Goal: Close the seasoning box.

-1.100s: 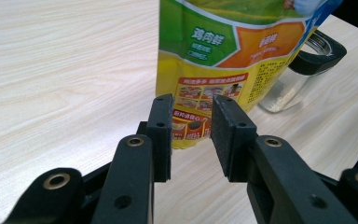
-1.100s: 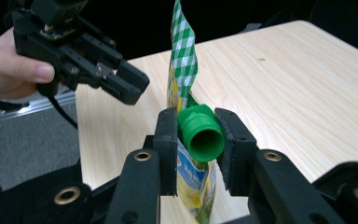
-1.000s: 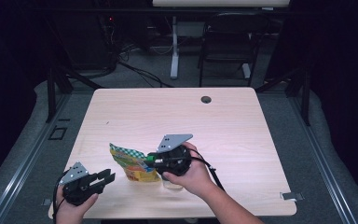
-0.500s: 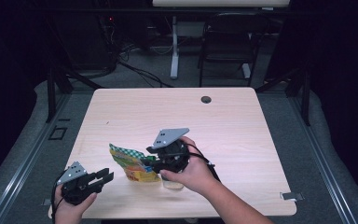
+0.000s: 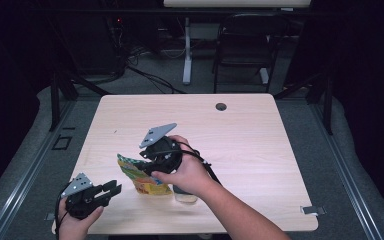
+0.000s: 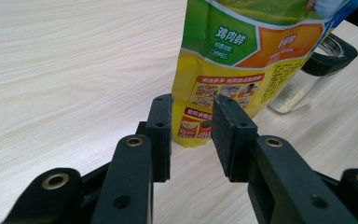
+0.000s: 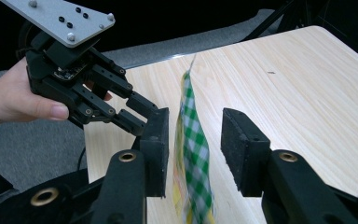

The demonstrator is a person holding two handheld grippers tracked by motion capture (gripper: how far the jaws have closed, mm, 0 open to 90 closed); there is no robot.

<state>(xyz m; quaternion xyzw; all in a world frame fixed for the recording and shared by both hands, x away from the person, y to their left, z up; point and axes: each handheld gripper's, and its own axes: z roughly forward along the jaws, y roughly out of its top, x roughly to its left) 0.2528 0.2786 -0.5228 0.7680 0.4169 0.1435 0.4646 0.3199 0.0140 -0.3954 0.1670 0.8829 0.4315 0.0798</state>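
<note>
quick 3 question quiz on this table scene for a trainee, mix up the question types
1. True or false: the right gripper is clamped on the pouch.
2. What stands right beside the pouch? A) clear glass jar B) metal bowl C) red cup
3. Fill in: the left gripper points at the pouch's ____ end.

Key
1. False: the jaws have just been opening and straddle the pouch's top edge without pressing it.
2. A, the clear glass jar.
3. Bottom.

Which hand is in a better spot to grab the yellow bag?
Right. The right gripper already has the bag's top edge between its open pads. The left gripper sits off to the side, pointing at its bottom.
</note>
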